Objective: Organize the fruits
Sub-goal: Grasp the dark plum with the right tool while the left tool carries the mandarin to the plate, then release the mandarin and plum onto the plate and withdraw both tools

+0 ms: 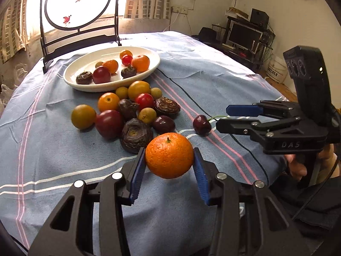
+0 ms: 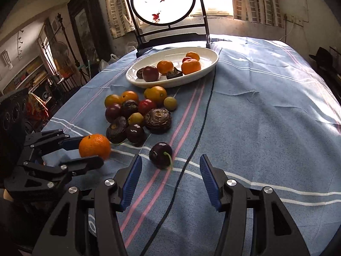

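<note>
The left gripper (image 1: pixel 169 164) clamps a mandarin (image 1: pixel 169 155) at the near edge of the fruit pile (image 1: pixel 127 113), below the white plate (image 1: pixel 85 84). The right gripper (image 2: pixel 170 176), moulded "DAS", stands open and empty just short of a dark cherry (image 2: pixel 160 154); the bucket's (image 1: pixel 275 68) label is too blurred to read.

Blown-out window (image 1: pixel 38 10) backlights the scene; tablecloth (image 2: pixel 266 111) evenly lit, fisheye bending and darkening the corners.

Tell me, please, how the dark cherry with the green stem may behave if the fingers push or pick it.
The cherry looks round and glossy, so it would probably roll on the cloth if nudged. Its shiny skin may slip between the pads. It is small and likely soft, so a gentle squeeze seems wise; its thin stem would probably bend.
</note>
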`<act>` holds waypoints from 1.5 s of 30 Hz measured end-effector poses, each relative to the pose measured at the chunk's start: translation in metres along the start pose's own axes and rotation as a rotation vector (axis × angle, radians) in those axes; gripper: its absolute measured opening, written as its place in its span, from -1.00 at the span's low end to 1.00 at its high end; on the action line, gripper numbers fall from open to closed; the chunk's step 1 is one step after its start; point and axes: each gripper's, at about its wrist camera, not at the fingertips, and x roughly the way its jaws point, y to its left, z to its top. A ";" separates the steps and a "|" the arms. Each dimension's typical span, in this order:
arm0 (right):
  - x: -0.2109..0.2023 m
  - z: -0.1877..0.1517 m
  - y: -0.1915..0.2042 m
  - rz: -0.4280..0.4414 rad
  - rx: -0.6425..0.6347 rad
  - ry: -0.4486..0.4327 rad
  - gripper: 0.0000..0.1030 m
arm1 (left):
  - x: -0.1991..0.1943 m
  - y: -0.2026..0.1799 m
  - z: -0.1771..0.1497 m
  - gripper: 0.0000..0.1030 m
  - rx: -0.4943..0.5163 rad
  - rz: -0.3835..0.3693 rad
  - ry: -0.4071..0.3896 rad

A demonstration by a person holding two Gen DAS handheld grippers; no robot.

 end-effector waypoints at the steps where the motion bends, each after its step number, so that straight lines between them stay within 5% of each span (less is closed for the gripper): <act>1: 0.002 0.001 0.004 -0.003 -0.015 -0.001 0.10 | -0.006 0.004 0.000 -0.17 -0.005 0.005 -0.008; 5: 0.020 0.004 0.017 -0.023 -0.056 0.030 -0.01 | -0.021 0.017 0.000 -0.17 -0.023 0.023 -0.017; 10: 0.036 0.008 0.018 -0.026 -0.031 0.077 -0.45 | -0.025 0.028 -0.003 -0.17 -0.049 0.035 -0.029; 18: 0.013 0.015 0.009 0.017 0.019 0.000 -0.45 | -0.026 0.039 0.000 -0.17 -0.068 0.033 -0.043; 26: 0.001 0.071 -0.008 0.069 0.067 -0.081 -0.45 | -0.016 0.067 0.032 -0.16 -0.103 0.083 -0.082; 40: 0.112 0.200 -0.020 0.025 0.102 -0.049 -0.44 | 0.089 0.133 0.160 -0.15 -0.123 0.130 -0.018; 43: 0.127 0.203 -0.018 -0.025 0.094 -0.043 -0.11 | 0.105 0.143 0.168 -0.07 -0.147 0.137 0.008; 45: 0.123 0.198 -0.018 -0.044 0.090 -0.050 -0.10 | 0.098 0.147 0.167 0.13 -0.169 0.145 -0.007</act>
